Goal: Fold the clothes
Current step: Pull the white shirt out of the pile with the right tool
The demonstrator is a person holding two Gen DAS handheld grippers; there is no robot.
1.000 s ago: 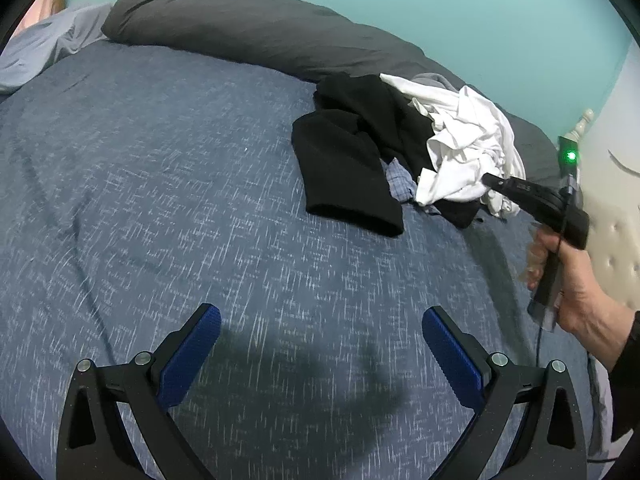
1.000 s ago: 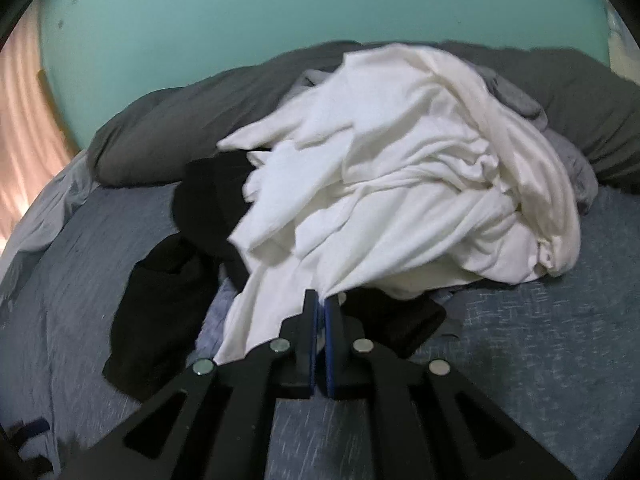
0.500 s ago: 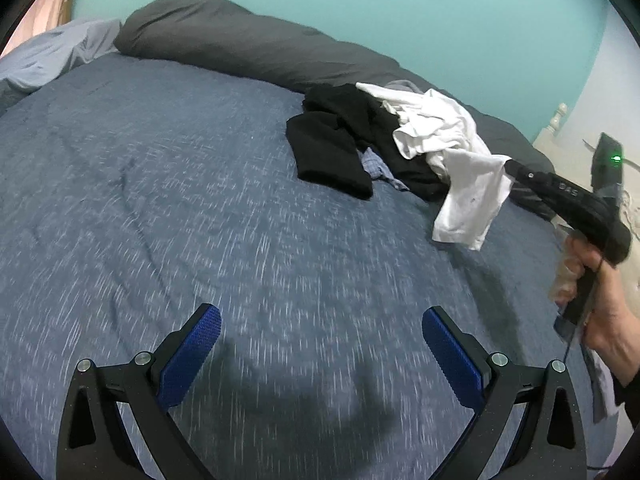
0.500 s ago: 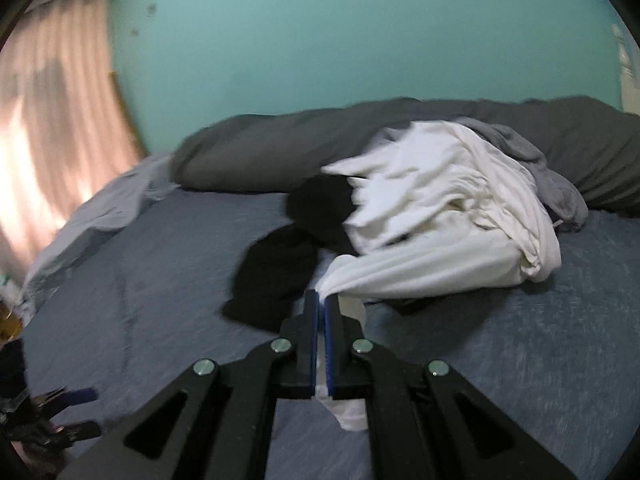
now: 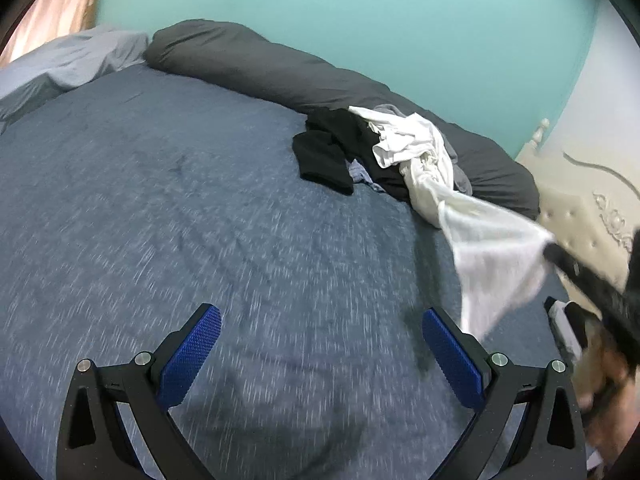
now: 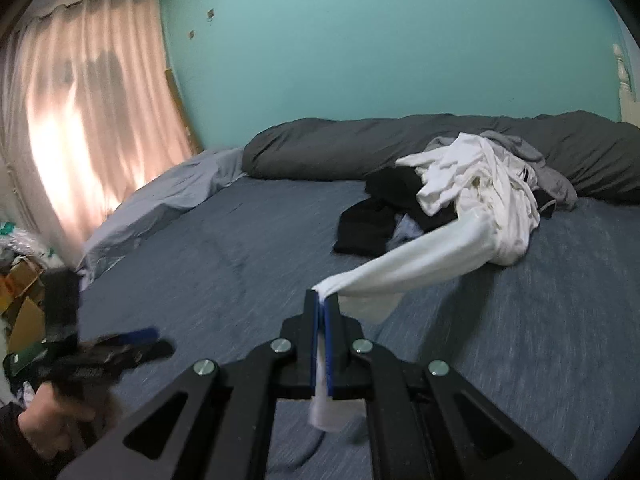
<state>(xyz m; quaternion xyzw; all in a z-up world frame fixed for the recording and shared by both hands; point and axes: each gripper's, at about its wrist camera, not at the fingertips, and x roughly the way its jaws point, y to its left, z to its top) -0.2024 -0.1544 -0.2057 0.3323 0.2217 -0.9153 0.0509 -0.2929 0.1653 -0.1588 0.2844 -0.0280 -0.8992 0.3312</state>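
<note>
A white garment [image 6: 472,224] stretches out of a heap of clothes at the far side of the blue bed [image 6: 240,248]. My right gripper [image 6: 321,300] is shut on one edge of it, and the cloth runs taut back to the heap. A tail of white cloth hangs below the pads. In the left wrist view the same white garment [image 5: 488,248] spreads toward the right gripper [image 5: 550,249], blurred at the right edge. Black clothes [image 5: 332,152] and a grey piece [image 6: 556,176] stay in the heap. My left gripper [image 5: 320,344] is open over bare bedspread, holding nothing.
A dark grey duvet roll [image 5: 260,68] lies along the far edge of the bed against the teal wall. A pale blue sheet [image 5: 68,64] is bunched at the far left. A cream tufted headboard [image 5: 592,216] stands at the right. Curtains [image 6: 80,112] and cardboard clutter [image 6: 20,292] are on the left.
My right gripper has pulled back from the heap, drawing the white garment out in a long taut strip. Both grippers moved away from the pile, which now looks smaller and farther off.
</note>
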